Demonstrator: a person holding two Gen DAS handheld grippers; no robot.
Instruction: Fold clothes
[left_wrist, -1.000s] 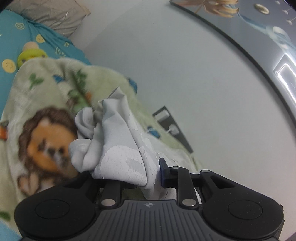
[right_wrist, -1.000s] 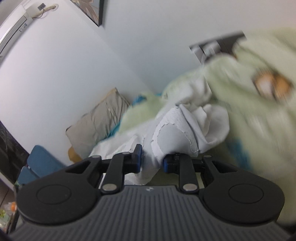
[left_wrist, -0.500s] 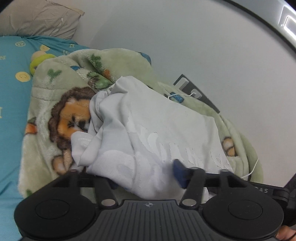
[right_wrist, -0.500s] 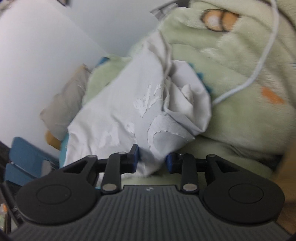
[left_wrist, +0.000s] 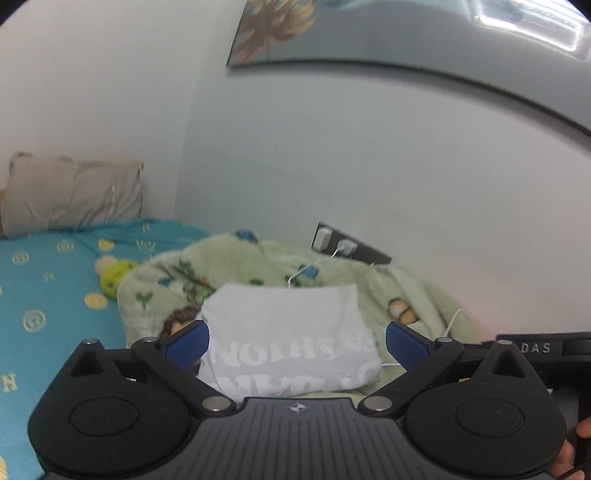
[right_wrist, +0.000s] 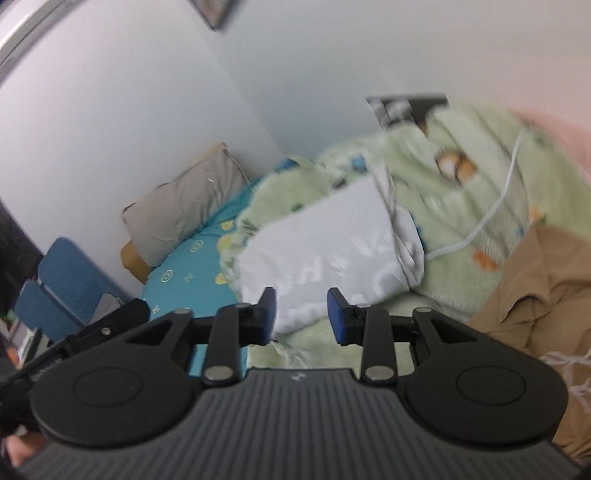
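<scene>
White folded printed T-shirt (left_wrist: 284, 332): lying on green animal-print fleece blanket (left_wrist: 402, 295).
Left gripper (left_wrist: 295, 343): just opened wide, empty.
Right gripper (right_wrist: 302, 314): just parted, empty.

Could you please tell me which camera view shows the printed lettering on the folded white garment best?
The left wrist view: the folded white garment lies sharp and square-on between the open left gripper, its pale lettering showing upside down. In the right wrist view the garment is slanted and motion-blurred, so its print is only faint smears.

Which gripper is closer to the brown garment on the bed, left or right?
Right. The brown garment lies just right of the open right gripper. The left gripper, open over the folded white shirt, has no brown garment in view.
</scene>
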